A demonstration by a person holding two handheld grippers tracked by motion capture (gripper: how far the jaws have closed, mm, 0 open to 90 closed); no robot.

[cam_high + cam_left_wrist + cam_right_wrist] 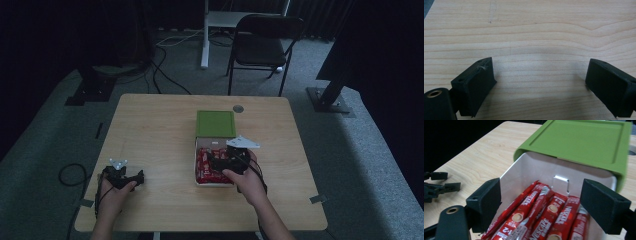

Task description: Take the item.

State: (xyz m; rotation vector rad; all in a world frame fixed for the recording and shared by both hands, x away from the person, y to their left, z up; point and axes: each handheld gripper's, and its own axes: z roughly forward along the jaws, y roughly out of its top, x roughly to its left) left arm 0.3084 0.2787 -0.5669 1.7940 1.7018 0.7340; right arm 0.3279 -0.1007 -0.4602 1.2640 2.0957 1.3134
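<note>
- Bench (160,130) of pale wood is carrying everything; going left to right, the left tool (123,176) is coming first, lying near the bench's front left corner in the person's left hand (114,192).
- Left tool, in its own view (537,82), is standing wide open, its two black jaws well apart over bare wood grain and holding nothing.
- White box (531,173) is sitting right of the bench's middle, with its green lid (579,143) resting at its far end, tilted over the rim.
- Red coffee sachets (541,217) are lying side by side inside the box, long ends pointing toward the lid.
- Sachets are looking light, thin and soft, with glossy wrappers that will probably be slippery; pinching one across its narrow width near its middle seems the safest hold, gently, so the powder inside is not being crushed or the seal burst.
- Right tool (540,203) is hovering over the box's near end in the person's right hand (245,177), jaws spread wide, one toward each side wall, gripping nothing yet.
</note>
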